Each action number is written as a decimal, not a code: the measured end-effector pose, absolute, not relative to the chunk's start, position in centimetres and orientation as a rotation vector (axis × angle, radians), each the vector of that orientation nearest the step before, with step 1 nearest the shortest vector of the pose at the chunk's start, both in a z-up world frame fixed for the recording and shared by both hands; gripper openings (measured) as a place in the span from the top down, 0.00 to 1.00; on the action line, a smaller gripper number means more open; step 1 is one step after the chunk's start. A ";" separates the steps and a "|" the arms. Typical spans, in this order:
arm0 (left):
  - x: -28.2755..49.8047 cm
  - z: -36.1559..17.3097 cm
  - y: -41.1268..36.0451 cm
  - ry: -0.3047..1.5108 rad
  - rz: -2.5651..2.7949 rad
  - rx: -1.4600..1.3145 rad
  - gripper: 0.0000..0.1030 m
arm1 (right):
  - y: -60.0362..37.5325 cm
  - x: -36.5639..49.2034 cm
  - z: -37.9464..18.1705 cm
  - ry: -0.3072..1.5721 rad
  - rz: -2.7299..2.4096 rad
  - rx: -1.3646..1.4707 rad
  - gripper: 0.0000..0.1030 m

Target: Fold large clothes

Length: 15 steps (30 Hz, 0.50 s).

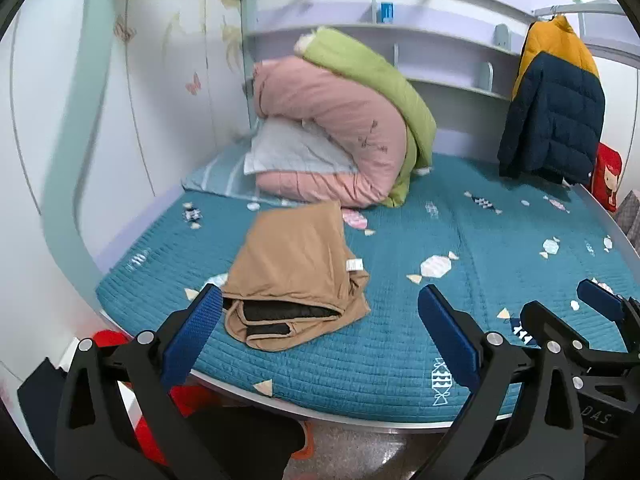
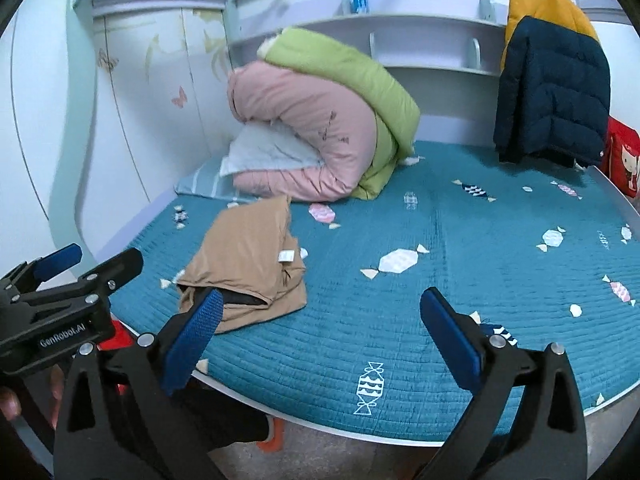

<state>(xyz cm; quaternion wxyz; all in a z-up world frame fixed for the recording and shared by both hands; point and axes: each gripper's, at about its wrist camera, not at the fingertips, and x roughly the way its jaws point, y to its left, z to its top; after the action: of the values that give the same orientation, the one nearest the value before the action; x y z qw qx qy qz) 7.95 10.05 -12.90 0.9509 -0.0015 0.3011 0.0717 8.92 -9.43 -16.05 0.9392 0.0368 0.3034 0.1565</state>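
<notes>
We are holding the left gripper (image 1: 320, 332) with its blue-padded fingers (image 1: 192, 336) spread wide apart, gripping nothing, hovering above the near edge of the bed. We are holding the right gripper (image 2: 320, 332) the same way, its fingers (image 2: 450, 336) parted and empty; in the left wrist view it is showing at the lower right (image 1: 592, 320), and the left gripper is appearing at the left of the right wrist view (image 2: 72, 280).

Just beyond the left gripper's left finger, the folded tan garment (image 1: 296, 268) is lying on the teal quilted bedspread (image 1: 400, 320), near the front left of the bed, with a dark lining (image 1: 280, 312) showing at its near open edge and a small white tag (image 1: 354, 265) on top. In the right wrist view the same garment (image 2: 244, 256) is sitting left of centre.

Farther back, a rolled pink duvet (image 1: 328, 132) and a green blanket (image 1: 372, 80) are leaning together over a pale pillow (image 1: 292, 148). A navy and yellow puffer jacket (image 1: 556, 108) is hanging at the far right, beside a red cushion (image 1: 608, 176).
</notes>
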 end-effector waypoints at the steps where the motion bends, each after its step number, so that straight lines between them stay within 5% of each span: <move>1: 7.5 -12.4 9.7 0.599 0.147 0.004 0.05 | -9.7 8.3 -15.6 0.608 0.316 0.076 0.07; 15: 0.8 -6.0 5.5 0.415 0.159 0.089 0.05 | -12.7 1.6 -9.3 0.417 0.294 0.074 0.07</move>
<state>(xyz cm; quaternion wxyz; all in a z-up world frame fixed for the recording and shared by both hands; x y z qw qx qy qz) 0.75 5.53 -5.99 0.9745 0.0443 0.2055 0.0787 1.55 -12.65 -9.33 0.9669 0.0367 0.2064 0.1455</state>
